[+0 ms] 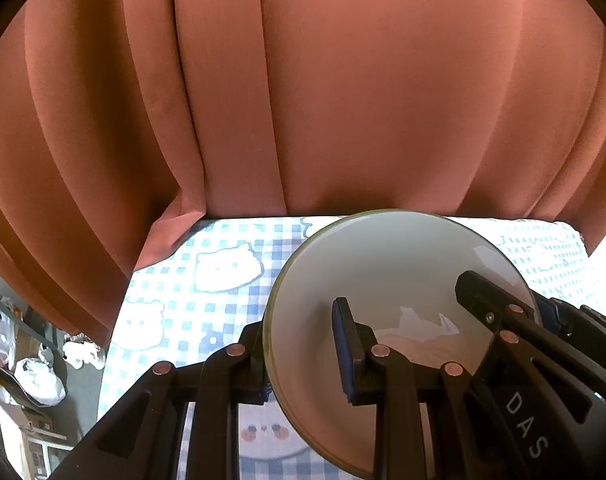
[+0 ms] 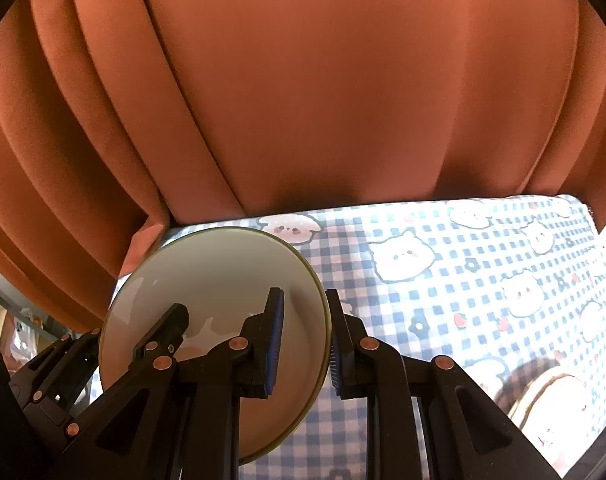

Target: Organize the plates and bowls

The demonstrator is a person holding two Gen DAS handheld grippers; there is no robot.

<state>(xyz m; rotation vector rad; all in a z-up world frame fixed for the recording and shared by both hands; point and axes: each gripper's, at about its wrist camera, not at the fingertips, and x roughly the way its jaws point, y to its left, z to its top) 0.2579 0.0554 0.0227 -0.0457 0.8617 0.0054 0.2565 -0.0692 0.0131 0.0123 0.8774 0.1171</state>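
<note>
Both grippers pinch one plate (image 1: 383,280) by opposite rims: left (image 1: 299,356), right (image 2: 303,344); plate held tilted above counter (image 2: 443,280); mid-carry; next, probably level it, lower together, release evenly.

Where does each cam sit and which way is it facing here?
Left wrist: on the left gripper, looking forward over a white plate clamped at its left rim, toward the checked tablecloth and orange curtain; the right gripper enters at right.
Right wrist: on the right gripper, clamping the plate at its right rim; the left gripper shows at left.
Shared: plate, tablecloth, curtain, both grippers.
</note>
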